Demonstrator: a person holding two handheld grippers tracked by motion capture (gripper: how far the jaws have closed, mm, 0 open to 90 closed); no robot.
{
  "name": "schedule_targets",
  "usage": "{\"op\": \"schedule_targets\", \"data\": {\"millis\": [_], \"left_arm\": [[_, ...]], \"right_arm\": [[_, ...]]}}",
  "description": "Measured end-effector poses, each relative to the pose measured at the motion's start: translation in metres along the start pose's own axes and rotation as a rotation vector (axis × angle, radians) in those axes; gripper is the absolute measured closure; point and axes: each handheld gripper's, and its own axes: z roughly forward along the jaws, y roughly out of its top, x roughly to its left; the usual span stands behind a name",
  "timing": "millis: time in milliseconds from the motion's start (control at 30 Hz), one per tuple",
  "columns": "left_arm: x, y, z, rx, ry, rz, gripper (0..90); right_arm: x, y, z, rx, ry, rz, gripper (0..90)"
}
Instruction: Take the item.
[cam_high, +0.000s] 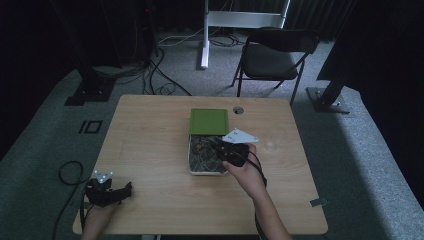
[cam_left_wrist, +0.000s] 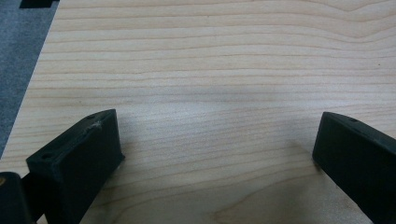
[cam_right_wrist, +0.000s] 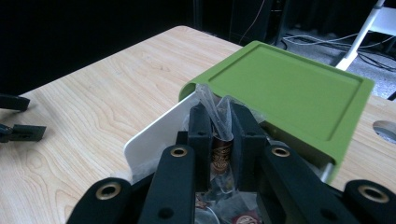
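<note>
- The right hand-held gripper (cam_right_wrist: 219, 135) has its jaws pinched nearly together on a clear-wrapped sachet (cam_right_wrist: 220, 122), whose crinkled top sticks up above the jaw tips and whose brown printed label shows lower in the gap.
- Directly under and just behind this hand-held gripper sits the white box (cam_right_wrist: 154, 135), with more sachets (cam_high: 202, 152) piled inside it.
- Just beyond the jaw tips the green lid (cam_right_wrist: 289, 88) lies slanted over the far end of the box; from above, the lid (cam_high: 209, 121) covers the far part of the box (cam_high: 207, 172) while the near part lies open beneath the right hand-held gripper (cam_high: 222, 145).
- The left hand-held gripper (cam_left_wrist: 215, 154) rests low over the bare bench (cam_left_wrist: 210, 70), its jaws spread wide with nothing between them.
- From above, it (cam_high: 107, 192) sits at the near left corner of the bench (cam_high: 150, 150), well apart from the box and from the right one.
</note>
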Motion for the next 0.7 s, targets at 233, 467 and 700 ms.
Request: {"op": "schedule_targets", "data": {"millis": [233,467,700], "left_arm": [[0.000,0.000,0.000,-0.001,0.000,0.000,1.7],[0.000,0.000,0.000,-0.001,0.000,0.000,1.6],[0.000,0.000,0.000,-0.001,0.000,0.000,1.7]], "right_arm": [[-0.011,0.001,-0.008,-0.017,-0.024,0.014,80.5],[-0.022,0.000,-0.016,-0.019,-0.047,0.023,80.5],[-0.034,0.000,-0.026,-0.028,-0.079,0.031,80.5]]}}
